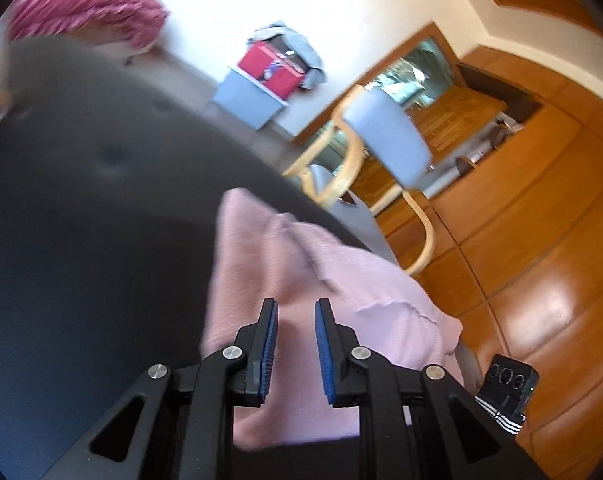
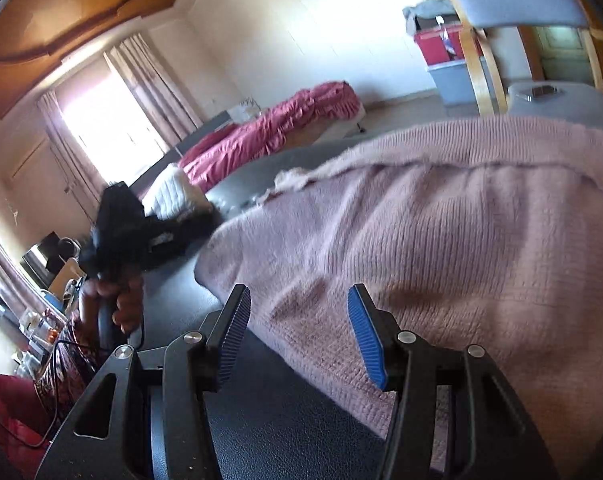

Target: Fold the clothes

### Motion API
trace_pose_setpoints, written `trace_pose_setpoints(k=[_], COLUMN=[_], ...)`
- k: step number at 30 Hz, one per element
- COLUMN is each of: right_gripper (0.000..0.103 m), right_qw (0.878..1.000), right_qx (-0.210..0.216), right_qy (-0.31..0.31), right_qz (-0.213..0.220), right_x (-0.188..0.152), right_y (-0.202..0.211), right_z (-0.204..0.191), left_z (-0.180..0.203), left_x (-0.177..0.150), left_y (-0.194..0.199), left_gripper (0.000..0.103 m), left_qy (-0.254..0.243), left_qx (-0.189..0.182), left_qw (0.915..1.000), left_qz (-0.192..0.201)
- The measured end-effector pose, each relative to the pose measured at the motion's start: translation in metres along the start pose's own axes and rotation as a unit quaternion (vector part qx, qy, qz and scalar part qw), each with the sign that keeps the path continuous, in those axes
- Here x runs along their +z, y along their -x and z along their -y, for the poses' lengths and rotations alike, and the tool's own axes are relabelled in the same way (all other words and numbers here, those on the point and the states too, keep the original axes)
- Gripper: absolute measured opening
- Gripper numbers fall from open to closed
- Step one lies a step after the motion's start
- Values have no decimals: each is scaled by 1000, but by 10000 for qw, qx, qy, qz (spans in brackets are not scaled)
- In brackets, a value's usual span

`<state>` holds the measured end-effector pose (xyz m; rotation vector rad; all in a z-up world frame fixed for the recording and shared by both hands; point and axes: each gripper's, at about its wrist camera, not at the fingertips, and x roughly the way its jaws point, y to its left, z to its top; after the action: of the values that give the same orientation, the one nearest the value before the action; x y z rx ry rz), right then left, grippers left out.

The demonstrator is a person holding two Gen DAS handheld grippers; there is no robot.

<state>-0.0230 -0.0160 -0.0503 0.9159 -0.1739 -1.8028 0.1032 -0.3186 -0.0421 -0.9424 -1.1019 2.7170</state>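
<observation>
- Our left gripper [image 1: 296, 310] hung released, nothing clamped, the pink sweater [image 1: 301, 280] just ahead.
- Our right gripper [image 2: 299, 300] gaped empty over the sweater's edge.

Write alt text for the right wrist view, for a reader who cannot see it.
The right gripper hangs open over the near edge of a pink knit sweater spread on a dark padded surface, its jaws apart and holding nothing. To the left, a hand holds the left gripper, blurred. Behind are a bed with a red cover and a grey chair.
</observation>
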Motion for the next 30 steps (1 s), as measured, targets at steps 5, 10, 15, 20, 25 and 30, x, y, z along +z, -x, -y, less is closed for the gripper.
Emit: trace_pose_setpoints(k=[5, 10, 15, 20, 25, 30], right_gripper=[54, 70, 73, 73, 73, 73], right_qw=[9945, 9886, 9903, 9904, 9905, 9906], right_qx=[-134, 183, 685, 711, 734, 744], right_qy=[402, 846, 495, 482, 467, 463], right_qz=[-957, -1231, -1103, -1083, -1065, -1053], right_x=[-8, -8, -8, -4, -12, -22], right_y=[-22, -29, -27, -26, -24, -12], right_z=[-11, -15, -5, -8, -9, -9], left_z=[12, -2, 11, 11, 27, 15], left_x=[25, 42, 46, 53, 67, 57], left_y=[-42, -61, -80, -83, -70, -92], left_gripper=[18, 18, 20, 6, 6, 8], left_qy=[-399, -232, -630, -717, -1122, -1377], left_qx=[1158, 1231, 1271, 1259, 1475, 1805], left_qw=[9907, 9891, 9857, 9860, 9826, 9729], left_qz=[-588, -777, -913, -830, -116, -441])
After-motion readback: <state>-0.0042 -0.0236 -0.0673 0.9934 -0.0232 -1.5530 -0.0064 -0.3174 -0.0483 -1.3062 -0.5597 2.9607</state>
